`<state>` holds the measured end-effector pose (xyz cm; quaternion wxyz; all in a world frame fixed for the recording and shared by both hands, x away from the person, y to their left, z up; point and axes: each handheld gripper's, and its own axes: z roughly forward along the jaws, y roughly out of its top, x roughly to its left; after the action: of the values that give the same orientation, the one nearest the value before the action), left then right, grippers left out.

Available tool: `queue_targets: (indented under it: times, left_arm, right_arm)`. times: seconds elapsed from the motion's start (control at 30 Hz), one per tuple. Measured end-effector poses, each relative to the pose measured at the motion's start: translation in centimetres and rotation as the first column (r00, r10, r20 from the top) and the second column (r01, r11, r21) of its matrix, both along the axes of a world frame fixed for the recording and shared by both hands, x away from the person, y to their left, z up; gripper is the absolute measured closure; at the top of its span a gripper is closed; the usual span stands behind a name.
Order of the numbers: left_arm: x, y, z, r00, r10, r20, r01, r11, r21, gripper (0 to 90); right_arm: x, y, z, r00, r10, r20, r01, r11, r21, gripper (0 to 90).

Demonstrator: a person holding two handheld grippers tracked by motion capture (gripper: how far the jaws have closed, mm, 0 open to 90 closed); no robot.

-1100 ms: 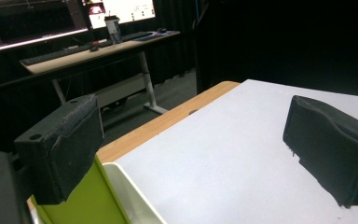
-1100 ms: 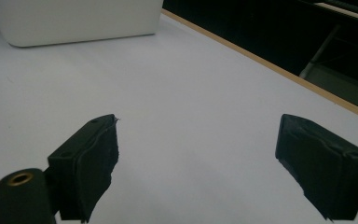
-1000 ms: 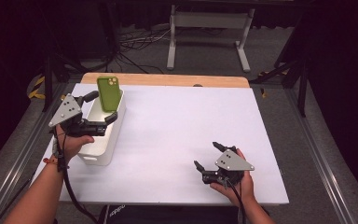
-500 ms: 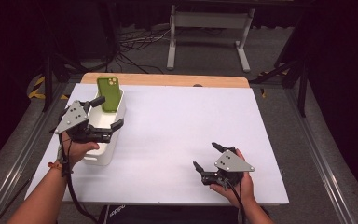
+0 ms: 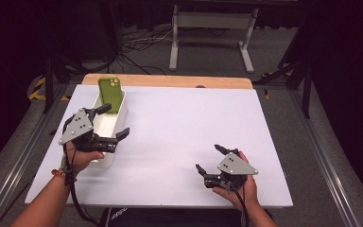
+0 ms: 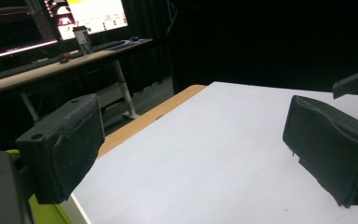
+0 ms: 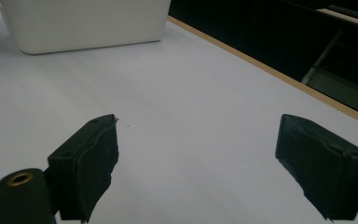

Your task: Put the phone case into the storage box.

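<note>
A green phone stands tilted inside a white bin at the table's left edge. The left gripper hovers over the bin's near end, jaws spread and empty (phone just beyond). The right gripper rests well apart at the table's near right, jaws also spread.

Phone stands in bin, table's left.

Counting what I'm seeing on my table: one green phone, standing in one white bin. I'm holding two grippers, one left gripper and one right gripper. One monitor is glowing behind.
</note>
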<state>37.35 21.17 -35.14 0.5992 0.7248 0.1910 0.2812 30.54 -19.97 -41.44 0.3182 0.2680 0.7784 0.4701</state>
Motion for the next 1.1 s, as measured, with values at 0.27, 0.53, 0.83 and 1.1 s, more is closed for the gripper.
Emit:
queue_targets:
  times: [0.27,0.53,0.83,1.1]
  left_arm:
    - [-0.6,-0.7,-0.4,0.9996,-0.029,0.005,0.029,0.9996,0.004,5.4]
    - [-0.9,-1.6,-1.1,0.9978,-0.066,-0.009,0.067,0.9977,0.013,4.3]
    - [-1.3,-2.5,-2.1,0.9953,-0.093,-0.027,0.094,0.9944,0.048,3.6]
    - [-1.9,-3.3,-3.1,0.9942,-0.101,-0.038,0.104,0.9896,0.099,3.8]
  right_arm:
    - [-0.1,0.0,0.1,1.0000,0.001,0.002,-0.001,1.0000,-0.002,13.8]
    - [-0.1,0.1,0.1,1.0000,0.005,0.003,-0.005,1.0000,-0.007,13.8]
    - [-0.2,0.0,0.2,1.0000,0.004,0.007,-0.004,0.9999,-0.011,13.8]
    - [-0.4,-0.2,0.2,0.9999,-0.001,0.014,0.001,0.9999,-0.013,13.8]
